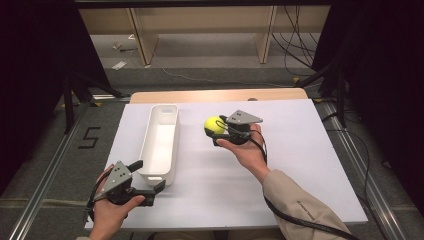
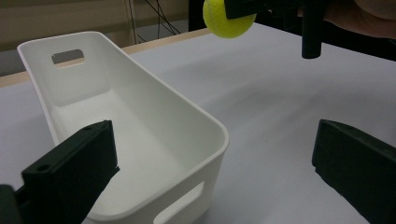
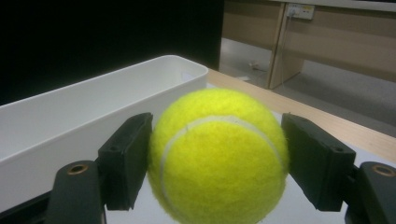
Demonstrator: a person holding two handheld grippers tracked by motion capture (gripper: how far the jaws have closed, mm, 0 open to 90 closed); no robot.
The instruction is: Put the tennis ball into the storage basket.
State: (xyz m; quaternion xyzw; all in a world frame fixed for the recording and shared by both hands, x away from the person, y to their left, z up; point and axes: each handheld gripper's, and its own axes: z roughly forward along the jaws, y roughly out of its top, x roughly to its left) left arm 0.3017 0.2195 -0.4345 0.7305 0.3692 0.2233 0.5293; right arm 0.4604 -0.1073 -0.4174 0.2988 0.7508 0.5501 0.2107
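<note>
Slip is my worry: my right hand-held gripper (image 1: 218,131) pinches the tennis ball (image 1: 214,125) above the worktop (image 1: 300,165), right of the white bin (image 1: 150,145), so it could roll away if dropped short.

A large dark figure "5" (image 1: 89,137) was marked on the grey floor (image 1: 60,165) left of the desk (image 1: 300,165). Small print ran along the person's sleeve (image 1: 306,210), too small to read.
</note>
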